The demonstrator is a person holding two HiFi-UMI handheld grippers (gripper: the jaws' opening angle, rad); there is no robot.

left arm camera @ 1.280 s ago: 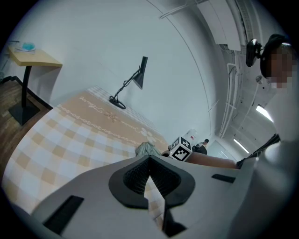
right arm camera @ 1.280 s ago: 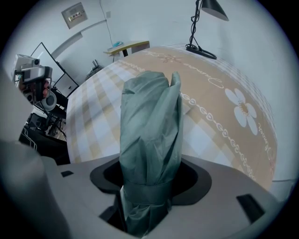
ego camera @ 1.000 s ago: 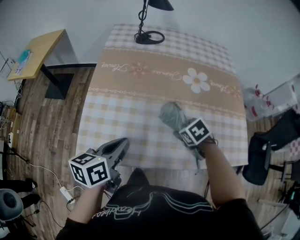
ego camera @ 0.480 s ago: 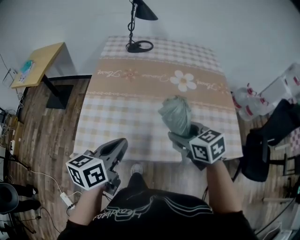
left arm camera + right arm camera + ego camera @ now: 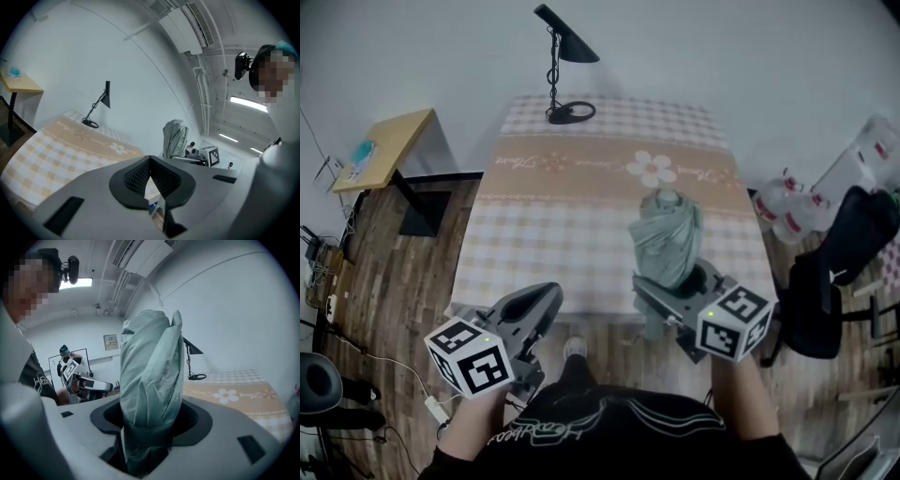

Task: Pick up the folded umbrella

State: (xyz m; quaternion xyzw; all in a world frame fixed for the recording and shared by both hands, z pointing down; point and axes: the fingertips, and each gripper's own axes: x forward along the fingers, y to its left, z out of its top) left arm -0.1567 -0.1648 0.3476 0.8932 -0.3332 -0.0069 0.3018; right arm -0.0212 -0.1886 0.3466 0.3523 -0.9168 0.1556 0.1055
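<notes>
The folded grey-green umbrella (image 5: 667, 246) is off the checked table (image 5: 572, 216), held over its near edge and pointing away from me. My right gripper (image 5: 675, 286) is shut on its lower end; in the right gripper view the umbrella (image 5: 150, 376) stands up between the jaws of that gripper (image 5: 147, 427) and fills the middle. My left gripper (image 5: 546, 300) hangs at the table's near left corner, apart from the umbrella. In the left gripper view that gripper (image 5: 150, 161) has its pads together with nothing between them, and the umbrella (image 5: 175, 139) shows beyond, to the right.
A black lamp (image 5: 562, 66) stands at the table's far edge. A small wooden side table (image 5: 389, 145) is at the left. A black chair with a dark garment (image 5: 844, 253) and plastic bags (image 5: 787, 206) sit to the right. Cables lie on the floor at the left.
My right gripper has risen off the table with the umbrella and tipped it up from lying down. My left gripper has also risen a little near the table's front edge.
</notes>
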